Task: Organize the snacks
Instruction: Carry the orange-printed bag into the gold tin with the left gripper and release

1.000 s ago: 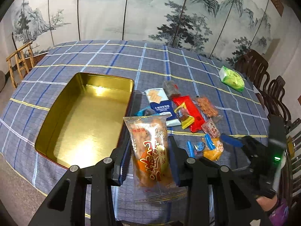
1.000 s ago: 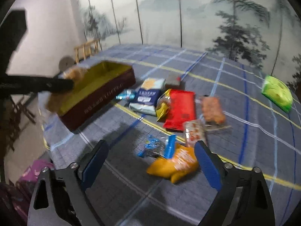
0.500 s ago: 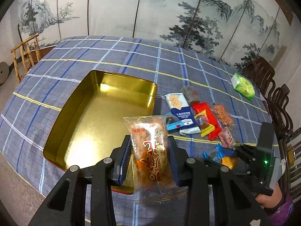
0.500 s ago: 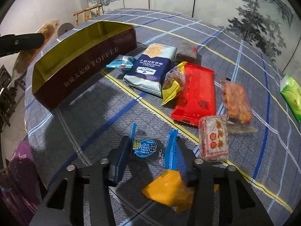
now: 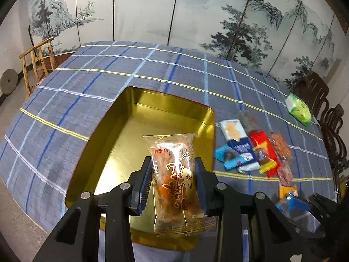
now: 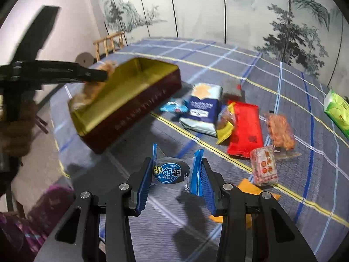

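Above the gold tin (image 5: 122,120) on the checked tablecloth (image 5: 87,87), the left gripper (image 5: 173,183) pinches a clear pastry packet (image 5: 174,185). Beside it, the right gripper (image 6: 176,174) clamps a blue-ended dark sweet (image 6: 172,172) lifted off the cloth, near the remaining snacks (image 6: 242,126).

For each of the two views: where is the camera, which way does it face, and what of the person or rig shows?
Left wrist: on the left gripper, facing down over the tin; its fingers clamp a clear packet.
Right wrist: on the right gripper, facing down at the table; fingers clamp a blue packet; a hand shows left.
Shared: tin, red packet.
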Tool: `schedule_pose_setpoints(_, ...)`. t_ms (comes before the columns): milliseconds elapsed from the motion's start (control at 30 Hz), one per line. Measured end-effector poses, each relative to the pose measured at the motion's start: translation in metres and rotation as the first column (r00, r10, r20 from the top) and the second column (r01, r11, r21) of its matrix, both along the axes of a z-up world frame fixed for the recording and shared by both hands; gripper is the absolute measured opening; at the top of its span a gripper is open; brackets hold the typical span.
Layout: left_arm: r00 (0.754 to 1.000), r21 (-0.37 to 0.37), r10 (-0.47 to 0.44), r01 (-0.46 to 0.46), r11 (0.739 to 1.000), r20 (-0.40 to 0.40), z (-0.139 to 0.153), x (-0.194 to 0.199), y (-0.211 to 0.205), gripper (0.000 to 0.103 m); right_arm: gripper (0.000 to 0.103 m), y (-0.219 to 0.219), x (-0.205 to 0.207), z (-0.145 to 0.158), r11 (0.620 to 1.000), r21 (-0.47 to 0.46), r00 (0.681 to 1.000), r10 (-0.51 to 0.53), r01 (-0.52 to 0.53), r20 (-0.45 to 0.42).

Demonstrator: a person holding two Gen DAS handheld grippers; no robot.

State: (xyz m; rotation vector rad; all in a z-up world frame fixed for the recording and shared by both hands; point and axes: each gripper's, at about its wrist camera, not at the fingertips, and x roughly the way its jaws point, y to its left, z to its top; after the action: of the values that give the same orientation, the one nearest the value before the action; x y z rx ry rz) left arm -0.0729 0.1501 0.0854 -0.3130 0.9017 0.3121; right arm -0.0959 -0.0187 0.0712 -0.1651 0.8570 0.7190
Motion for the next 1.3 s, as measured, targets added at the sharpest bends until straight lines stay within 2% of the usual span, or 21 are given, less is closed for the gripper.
schedule_pose_setpoints(167, 1.000, 0.026, -0.014, 0.014, 1.000, -0.024, -0.006, 0.022, 0.016, 0.033, 0.044, 0.001, -0.005, 0.009, 1.000, 0.025, 1.000, -0.005, 0.005, 0.010)
schedule_pose_setpoints(400, 0.997, 0.127, -0.032, 0.041, 0.991, -0.069, -0.018, 0.060, 0.037, 0.033, 0.044, 0.003, -0.007, 0.018, 0.999, 0.048, 1.000, -0.009, 0.008, 0.018)
schedule_pose_setpoints(567, 0.992, 0.173, -0.043, 0.064, 0.983, -0.118, -0.031, 0.083, 0.046, 0.033, 0.044, 0.004, -0.007, 0.020, 0.999, 0.051, 1.000, -0.009, 0.008, 0.016)
schedule_pose_setpoints(833, 0.987, 0.184, -0.046, 0.074, 0.980, -0.152, -0.048, 0.101, 0.054, 0.033, 0.044, 0.005, -0.005, 0.020, 0.998, 0.058, 1.000, -0.012, 0.011, 0.010)
schedule_pose_setpoints(1167, 0.985, 0.205, -0.030, 0.065, 0.977, -0.170, -0.055, 0.111, 0.063, 0.034, 0.044, 0.008, -0.005, 0.022, 0.998, 0.068, 1.000, -0.010, 0.010, 0.000)
schedule_pose_setpoints(1300, 0.985, 0.236, -0.021, 0.061, 0.970, -0.169, -0.055, 0.112, 0.064, 0.036, 0.044, 0.009, -0.004, 0.023, 0.997, 0.070, 1.000, -0.009, 0.009, -0.002)
